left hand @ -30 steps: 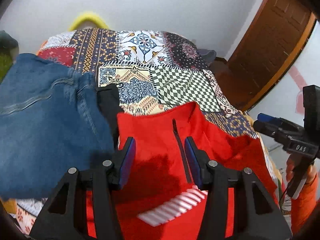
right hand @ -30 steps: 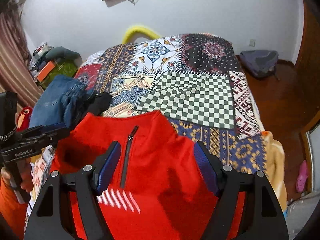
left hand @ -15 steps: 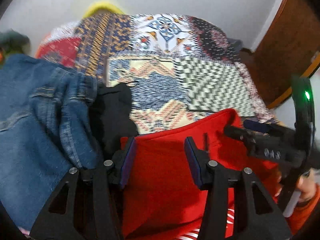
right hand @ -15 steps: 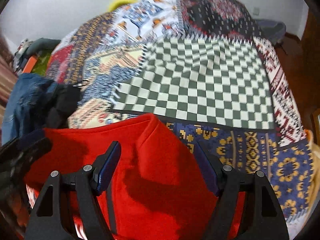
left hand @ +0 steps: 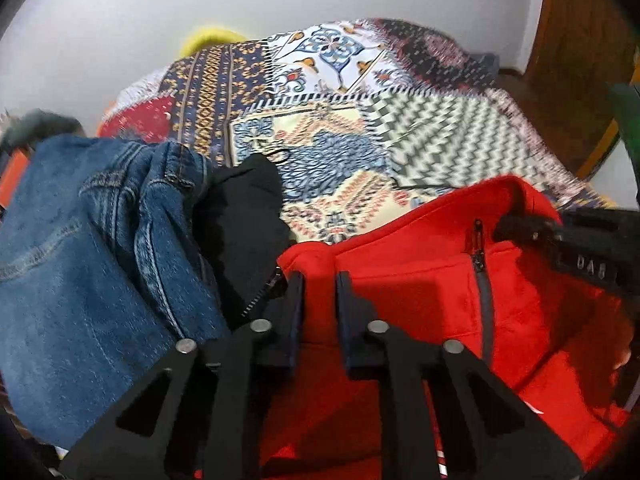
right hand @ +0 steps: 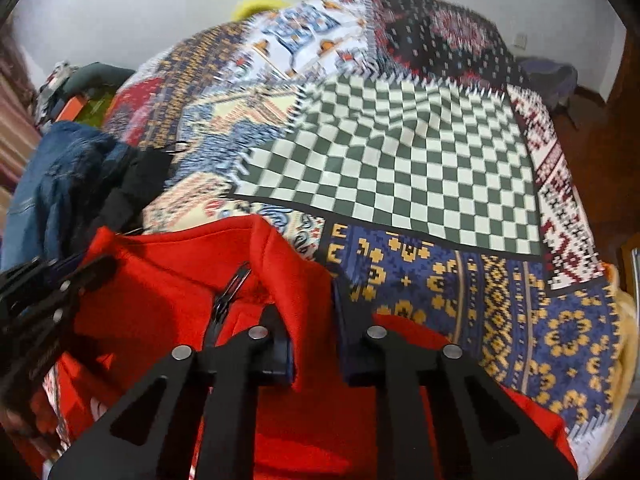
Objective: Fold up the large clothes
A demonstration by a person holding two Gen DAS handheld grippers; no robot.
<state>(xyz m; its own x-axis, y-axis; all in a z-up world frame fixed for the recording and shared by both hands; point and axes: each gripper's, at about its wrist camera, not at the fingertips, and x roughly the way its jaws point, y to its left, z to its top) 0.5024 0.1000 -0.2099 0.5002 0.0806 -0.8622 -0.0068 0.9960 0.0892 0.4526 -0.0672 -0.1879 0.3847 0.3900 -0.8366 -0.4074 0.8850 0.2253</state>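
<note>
A red zip-neck fleece top (left hand: pixel 420 280) lies on the near part of the bed; it also shows in the right wrist view (right hand: pixel 168 288). My left gripper (left hand: pixel 318 284) is shut on the top's left collar corner. My right gripper (right hand: pixel 314 300) is shut on the right collar edge, which stands up between the pads. The right gripper appears at the right in the left wrist view (left hand: pixel 576 252), and the left gripper at the left in the right wrist view (right hand: pixel 48 284). The dark neck zip (left hand: pixel 478 256) sits between the two grips.
Blue jeans (left hand: pixel 80 264) and a black garment (left hand: pixel 244 216) lie left of the red top. A patchwork bedspread (right hand: pixel 400 168) covers the bed. A wooden door (left hand: pixel 580 48) stands at the right, a white wall behind.
Both grippers have closed from open onto the red top's collar edge. The collar edge now stands raised and bunched.
</note>
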